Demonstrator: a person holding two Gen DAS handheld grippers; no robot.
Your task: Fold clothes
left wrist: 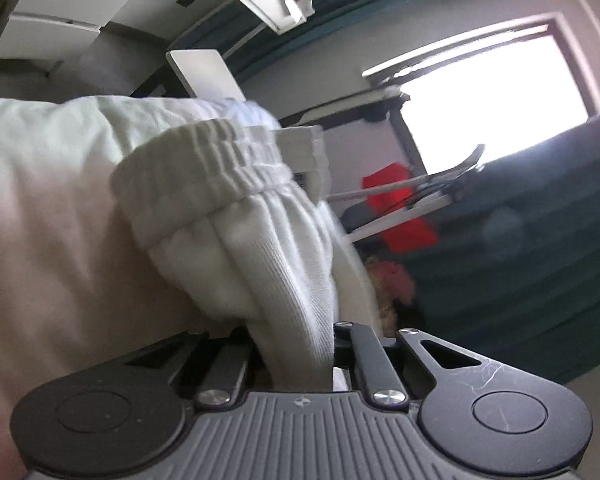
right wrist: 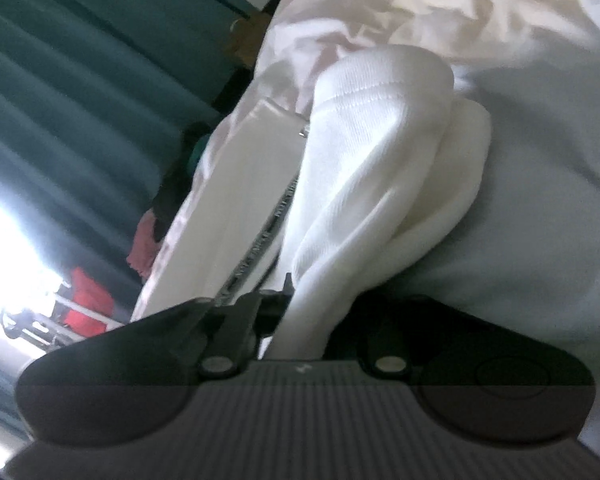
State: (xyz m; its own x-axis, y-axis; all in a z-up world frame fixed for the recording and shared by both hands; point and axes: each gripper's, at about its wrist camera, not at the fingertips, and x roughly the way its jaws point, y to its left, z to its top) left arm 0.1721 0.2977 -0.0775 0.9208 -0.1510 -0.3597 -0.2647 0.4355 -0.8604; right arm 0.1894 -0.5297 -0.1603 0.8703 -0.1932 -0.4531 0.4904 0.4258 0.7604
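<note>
The garment [left wrist: 236,216] is white, thick and soft, a knit with fine ribbing running along its length, and at one end it has a gathered elastic band [left wrist: 204,168] stitched in several parallel rows that puckers the cloth below it into small pleats. That end hangs bunched in front of the left gripper [left wrist: 296,360], whose black metal jaws are closed on a fold of the fabric just below the band. In the right wrist view the garment [right wrist: 364,184] shows a smooth, rounded hem [right wrist: 380,92] with a single line of stitching, and the cloth falls in long, heavy folds into the right gripper [right wrist: 300,336], which is clamped shut on it as well. Behind the garment in both views lies a pale, crumpled bed sheet [right wrist: 480,12], creased and faintly pinkish. Dark teal curtains [right wrist: 80,80] hang in vertical pleats beside a bright window [left wrist: 492,96], and a red object [left wrist: 400,208] sits near a white frame below it.
</note>
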